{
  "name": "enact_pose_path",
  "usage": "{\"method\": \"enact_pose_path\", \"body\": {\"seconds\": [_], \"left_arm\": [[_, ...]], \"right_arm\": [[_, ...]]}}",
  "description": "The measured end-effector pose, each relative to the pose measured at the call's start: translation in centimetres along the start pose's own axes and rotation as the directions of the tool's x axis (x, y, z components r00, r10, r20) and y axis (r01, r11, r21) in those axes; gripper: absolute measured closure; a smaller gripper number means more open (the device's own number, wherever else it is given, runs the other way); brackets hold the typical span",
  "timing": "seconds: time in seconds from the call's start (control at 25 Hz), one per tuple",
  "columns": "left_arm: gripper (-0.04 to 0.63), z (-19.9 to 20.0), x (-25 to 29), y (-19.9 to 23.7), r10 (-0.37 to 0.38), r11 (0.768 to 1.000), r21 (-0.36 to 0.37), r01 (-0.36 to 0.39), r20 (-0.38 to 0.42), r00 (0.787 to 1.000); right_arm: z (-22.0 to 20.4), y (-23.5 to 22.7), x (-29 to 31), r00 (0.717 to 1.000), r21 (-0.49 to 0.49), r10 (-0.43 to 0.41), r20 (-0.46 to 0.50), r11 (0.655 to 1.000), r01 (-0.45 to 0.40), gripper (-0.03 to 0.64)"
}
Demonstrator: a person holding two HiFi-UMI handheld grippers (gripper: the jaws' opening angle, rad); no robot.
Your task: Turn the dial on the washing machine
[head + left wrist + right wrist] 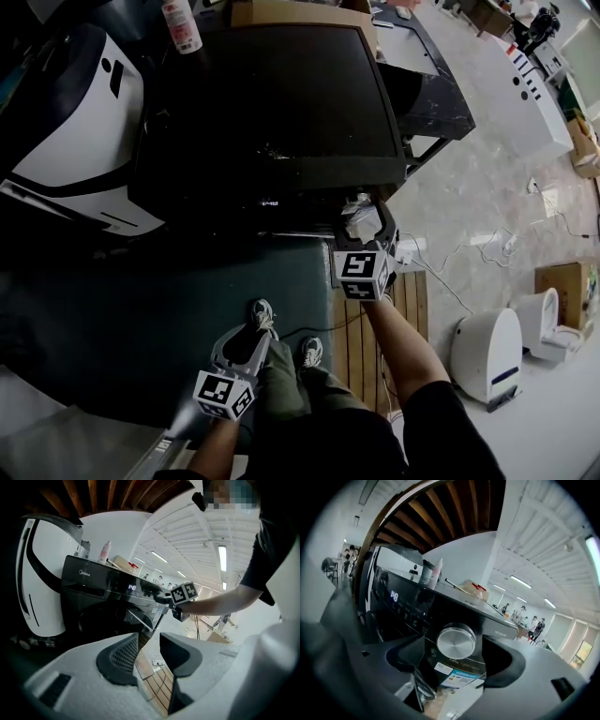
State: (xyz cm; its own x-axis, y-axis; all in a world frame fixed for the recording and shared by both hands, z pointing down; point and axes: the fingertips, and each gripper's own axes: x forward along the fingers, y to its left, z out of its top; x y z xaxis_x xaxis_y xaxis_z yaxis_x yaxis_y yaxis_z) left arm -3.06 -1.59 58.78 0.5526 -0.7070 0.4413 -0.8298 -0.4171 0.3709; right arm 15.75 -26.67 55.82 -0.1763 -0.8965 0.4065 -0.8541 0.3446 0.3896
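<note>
The step in hand looks like the approach to the dial [456, 641]. No turning has visibly begun. The round silver dial sits on the front panel of the black washing machine [272, 94], close to the right front corner of its top.

The right gripper [364, 225] is held up to that corner. In its own view the jaws stand wide apart with the dial centred in the gap. Neither pad appears to touch the dial, so the claw has hold of nothing. I cannot tell whether the jaws already straddle the dial or stop just short of it.

The left gripper [246, 345] hangs low beside the person's legs, well away from the machine. Its jaws are also apart and empty, with only floor showing between them.

By my reading, the next move is to ease the right gripper straight in until both pads flank the rim. It should then close squarely on the dial and twist about the dial's axis. An off-centre hold could slip on the smooth metal.

As for containers, a capped bottle [181, 25] stands upright near the back left corner of the machine's top. A cardboard box [300, 11] lies along the back edge. What either holds cannot be seen. The door [101, 620] on the front is dark, and the drum's contents are hidden.
</note>
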Motion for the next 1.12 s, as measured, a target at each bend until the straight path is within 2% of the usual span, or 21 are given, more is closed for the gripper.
{"method": "enact_pose_path", "body": {"seconds": [0.08, 0.24, 0.56, 0.76, 0.88, 1.0, 1.12], "left_arm": [[0.46, -0.1, -0.3, 0.4, 0.005, 1.0, -0.005, -0.005, 0.002, 1.0], [0.46, -0.1, -0.8, 1.2, 0.012, 1.0, -0.01, -0.012, 0.001, 1.0], [0.46, -0.2, -1.1, 2.2, 0.02, 1.0, -0.024, -0.02, -0.001, 1.0], [0.46, -0.2, -0.8, 1.9, 0.007, 1.0, -0.019, -0.007, -0.004, 1.0], [0.46, 0.0, -0.7, 1.8, 0.008, 1.0, -0.027, -0.008, 0.001, 1.0], [0.46, 0.0, -0.7, 1.6, 0.003, 1.0, -0.023, -0.003, 0.0, 1.0], [0.46, -0.2, -0.7, 1.4, -0.001, 1.0, -0.015, 0.001, -0.003, 1.0]], "right_arm": [[-0.2, 0.1, 0.3, 0.999, -0.048, -0.036, -0.007, 0.998, 0.036, 0.259], [-1.0, 0.5, 1.0, 0.997, -0.075, -0.062, -0.035, 0.995, 0.06, 0.262], [-0.8, -0.2, 1.3, 0.994, -0.087, -0.103, -0.022, 0.991, 0.101, 0.357], [-1.0, -0.4, 1.2, 0.998, 0.007, -0.067, -0.021, 0.998, 0.068, 0.345], [-1.2, -0.5, 1.2, 0.999, 0.134, -0.025, -0.028, 0.991, 0.029, 0.345], [-1.2, -0.7, 1.3, 1.0, 0.3, 0.026, -0.01, 0.954, -0.022, 0.345], [-1.2, -0.8, 1.3, 0.998, 0.402, 0.066, 0.011, 0.914, -0.065, 0.345]]}}
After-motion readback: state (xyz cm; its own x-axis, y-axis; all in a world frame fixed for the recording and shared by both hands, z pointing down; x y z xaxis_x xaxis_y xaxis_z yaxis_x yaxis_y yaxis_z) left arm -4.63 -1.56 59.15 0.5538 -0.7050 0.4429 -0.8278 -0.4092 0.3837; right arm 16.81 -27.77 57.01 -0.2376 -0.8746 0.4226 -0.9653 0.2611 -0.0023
